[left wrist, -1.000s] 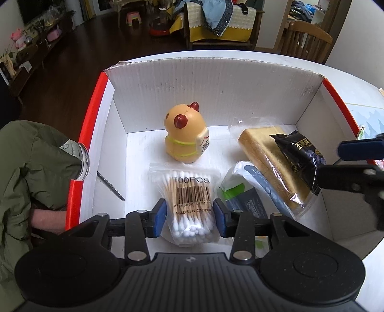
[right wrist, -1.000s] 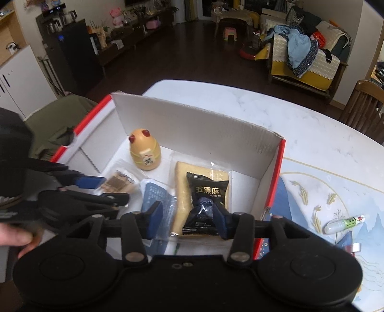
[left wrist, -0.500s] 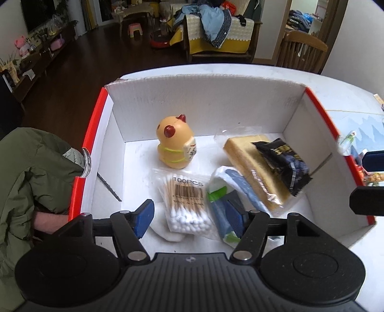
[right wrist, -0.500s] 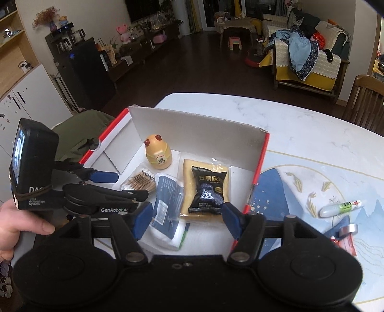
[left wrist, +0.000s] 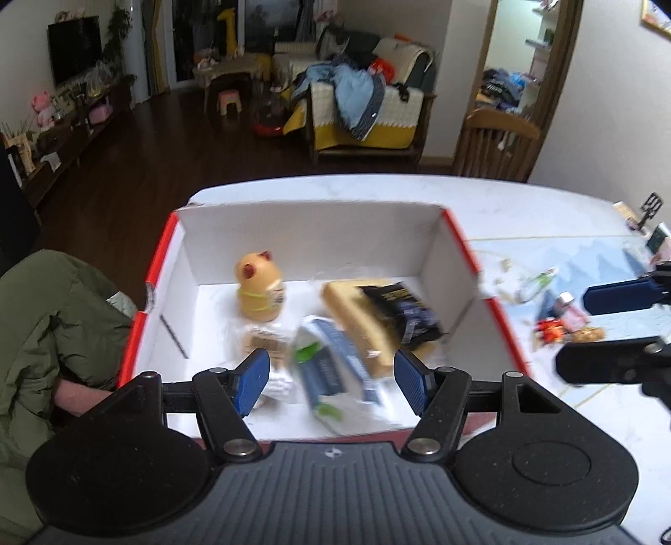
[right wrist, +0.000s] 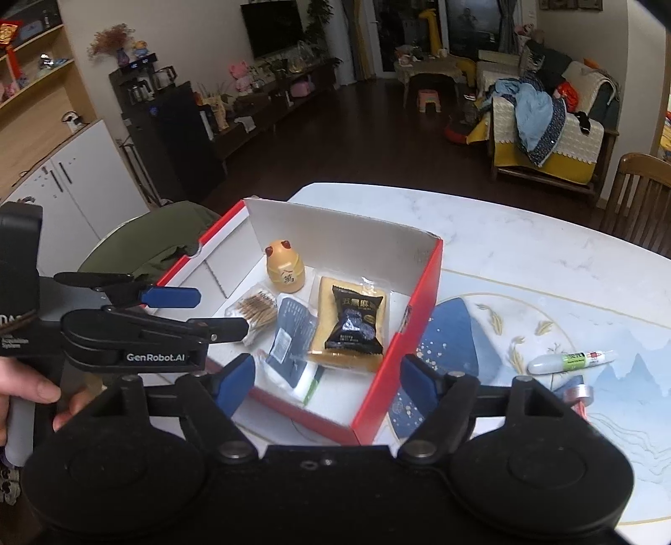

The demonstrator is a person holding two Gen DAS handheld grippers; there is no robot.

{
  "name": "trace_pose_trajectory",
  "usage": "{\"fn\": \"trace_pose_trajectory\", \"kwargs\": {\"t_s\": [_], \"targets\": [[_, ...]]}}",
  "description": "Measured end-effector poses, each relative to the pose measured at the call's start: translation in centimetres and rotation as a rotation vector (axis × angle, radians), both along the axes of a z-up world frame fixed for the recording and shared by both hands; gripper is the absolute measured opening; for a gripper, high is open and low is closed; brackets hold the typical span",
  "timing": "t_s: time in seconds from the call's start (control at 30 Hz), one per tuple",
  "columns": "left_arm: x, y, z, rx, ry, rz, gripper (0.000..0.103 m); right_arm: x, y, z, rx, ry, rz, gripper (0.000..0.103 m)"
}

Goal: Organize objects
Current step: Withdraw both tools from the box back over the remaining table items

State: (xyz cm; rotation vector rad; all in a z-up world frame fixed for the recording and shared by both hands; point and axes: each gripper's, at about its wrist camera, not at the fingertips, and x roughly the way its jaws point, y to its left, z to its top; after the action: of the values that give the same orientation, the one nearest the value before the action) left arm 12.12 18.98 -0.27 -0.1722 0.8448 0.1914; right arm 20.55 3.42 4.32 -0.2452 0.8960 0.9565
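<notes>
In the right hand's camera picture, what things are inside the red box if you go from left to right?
cotton swabs → yellow toy → blue packet → black snack bag lying on the tan cake pack.

Dark wood floor point(right wrist: 369, 138) across living area. Wall-mounted TV point(right wrist: 272, 27) on pale wall, low dark console point(right wrist: 268, 113) beneath, cluttered with small items. White cabinet point(right wrist: 79, 176) at left, wooden shelving point(right wrist: 33, 84) above it. Sofa point(left wrist: 360, 113) with yellow-and-cream cover, heaped with blue clothing. Pink stool point(left wrist: 230, 101) near low table point(right wrist: 427, 71). Wooden chair point(left wrist: 499, 142) behind white marble-pattern tabletop point(right wrist: 524, 239). Arched doorway point(left wrist: 528, 67) at right. Light dim, even.
</notes>
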Motion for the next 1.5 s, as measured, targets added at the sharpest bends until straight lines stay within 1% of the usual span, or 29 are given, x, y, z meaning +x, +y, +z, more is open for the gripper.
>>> {"fn": "trace_pose_trajectory", "kwargs": {"t_s": [0.03, 0.07, 0.1, 0.13, 0.33, 0.4, 0.53, 0.6, 0.77, 0.83, 0.9, 0.97, 1.13, 1.37, 1.5], "targets": [[-0.2, -0.6, 0.3, -0.001, -0.004, -0.002, 0.066, -0.1, -0.4, 0.1, 0.003, -0.002, 0.004, 0.078], [-0.3, -1.1, 0.5, -0.003, -0.01, -0.002, 0.071, -0.1, -0.9, 0.2, 0.008, -0.004, 0.008, 0.081], [-0.5, -1.7, 0.6, -0.006, -0.017, -0.002, 0.08, -0.1, -1.4, 0.4, 0.014, -0.005, 0.013, 0.083], [-0.6, -2.2, 0.8, -0.009, -0.024, 0.0, 0.082, -0.1, -1.9, 0.5, 0.02, -0.008, 0.016, 0.083], [-0.7, -5.5, 1.3, -0.03, -0.041, 0.004, 0.083, 0.2, -5.3, 0.9, 0.054, -0.012, 0.022, 0.094], [-0.6, -6.5, 1.3, -0.038, -0.04, 0.007, 0.083, 0.6, -6.6, 0.9, 0.073, -0.014, 0.021, 0.102], [-0.3, -8.7, 1.1, -0.046, -0.043, 0.01, 0.083, 1.4, -9.2, 0.7, 0.096, -0.035, 0.019, 0.102], [-0.1, -9.8, 1.0, -0.053, -0.043, 0.008, 0.087, 1.9, -10.3, 0.4, 0.092, -0.032, 0.016, 0.103], [0.8, -12.7, 0.5, -0.065, -0.048, -0.011, 0.087, 3.3, -13.0, -0.5, 0.073, -0.039, 0.001, 0.102], [1.2, -13.9, 0.3, -0.068, -0.05, -0.02, 0.091, 3.9, -14.0, -1.0, 0.07, -0.031, -0.015, 0.103], [1.5, -15.0, 0.1, -0.075, -0.053, -0.033, 0.098, 4.7, -15.0, -1.4, 0.067, -0.022, -0.03, 0.102], [1.9, -16.1, -0.2, -0.082, -0.056, -0.049, 0.099, 5.3, -16.1, -1.8, 0.063, -0.017, -0.043, 0.103], [3.2, -18.7, -1.1, -0.083, -0.057, -0.076, 0.101, 6.7, -18.4, -2.8, 0.051, -0.006, -0.068, 0.102], [5.0, -21.5, -2.4, -0.089, -0.056, -0.076, 0.101, 8.7, -20.7, -3.7, 0.036, -0.002, -0.1, 0.102], [6.0, -22.4, -3.6, -0.108, -0.029, -0.086, 0.101, 10.2, -22.1, -4.5, 0.019, 0.0, -0.117, 0.102]]}}
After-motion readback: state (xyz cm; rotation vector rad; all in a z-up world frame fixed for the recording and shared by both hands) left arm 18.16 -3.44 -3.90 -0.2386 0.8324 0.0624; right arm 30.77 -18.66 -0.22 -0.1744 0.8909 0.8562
